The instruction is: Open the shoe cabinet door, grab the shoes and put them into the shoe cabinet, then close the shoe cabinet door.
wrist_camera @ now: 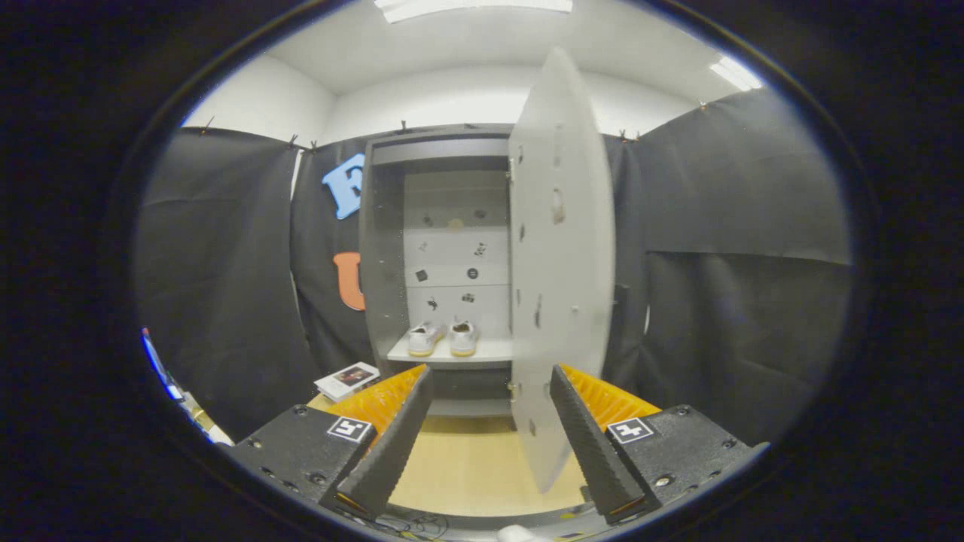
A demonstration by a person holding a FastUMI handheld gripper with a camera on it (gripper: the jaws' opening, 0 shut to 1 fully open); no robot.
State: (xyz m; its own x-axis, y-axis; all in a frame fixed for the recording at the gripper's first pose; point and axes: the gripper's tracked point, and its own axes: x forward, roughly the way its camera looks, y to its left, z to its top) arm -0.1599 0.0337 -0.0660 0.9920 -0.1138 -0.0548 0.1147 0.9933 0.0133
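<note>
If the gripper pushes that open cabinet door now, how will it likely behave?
The door is a flat, rigid-looking panel hung on hinges, so it should probably swing rather than flex. It looks thin, so likely light. The gripper is open and the door's lower edge sits between its fingers.

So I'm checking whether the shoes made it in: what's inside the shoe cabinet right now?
Inside the shoe cabinet, a pair of white shoes sits side by side on a shelf. The open door covers the right part of the inside. The gripper is open, holding nothing.
</note>
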